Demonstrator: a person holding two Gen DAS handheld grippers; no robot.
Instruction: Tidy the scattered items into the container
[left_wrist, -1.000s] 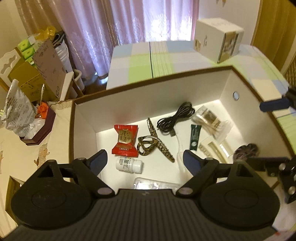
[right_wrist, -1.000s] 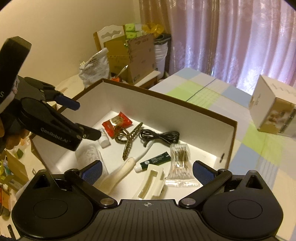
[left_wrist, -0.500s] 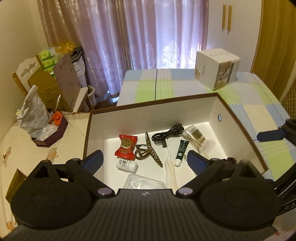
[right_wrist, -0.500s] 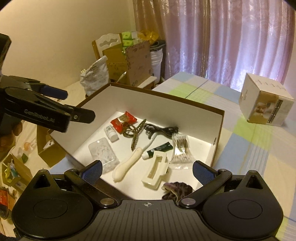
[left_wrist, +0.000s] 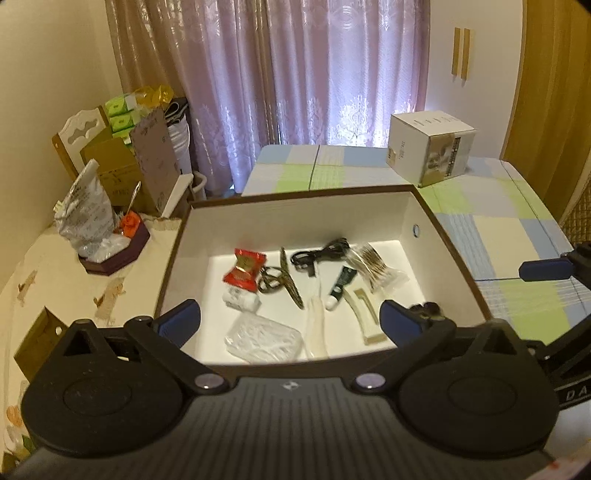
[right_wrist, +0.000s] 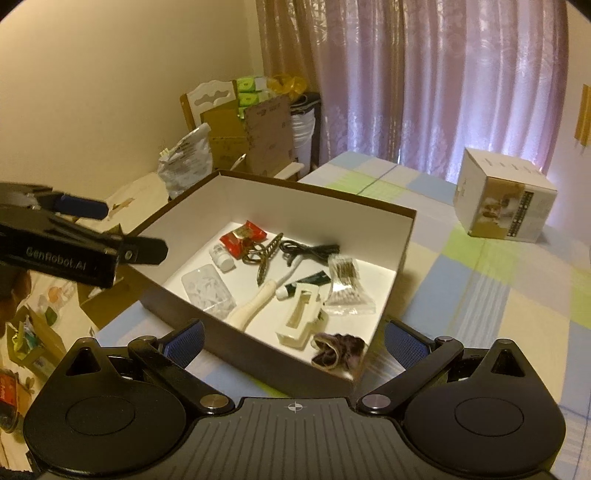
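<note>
A brown-rimmed white box (left_wrist: 173, 251) (right_wrist: 406, 236) sits on the checked tablecloth. Inside lie a red snack packet (left_wrist: 243, 271) (right_wrist: 242, 238), a leopard hair claw (left_wrist: 282, 282) (right_wrist: 264, 254), a black cable (left_wrist: 319, 254) (right_wrist: 310, 251), a bag of cotton swabs (left_wrist: 376, 267) (right_wrist: 345, 284), a green tube (right_wrist: 304, 284), a white bottle (left_wrist: 240, 301) (right_wrist: 221, 256), a cream brush (right_wrist: 264, 301), a clear packet (left_wrist: 262, 338) (right_wrist: 208, 290), a cream clip (right_wrist: 301, 314) and a purple scrunchie (right_wrist: 338, 352). My left gripper (left_wrist: 290, 325) and right gripper (right_wrist: 293, 339) both hang open and empty above the box's near side.
A white cardboard cube (left_wrist: 430, 153) (right_wrist: 504, 199) stands on the table beyond the box. Left of the table are a cloth-covered surface with a dark tray (left_wrist: 114, 253), a silver bag (left_wrist: 86, 218) and stacked cartons (left_wrist: 122, 170). Curtains close off the back.
Both grippers have pulled back and up from the box, so the whole box now shows. The purple scrunchie lies in the box's near right corner. Both stay open.
</note>
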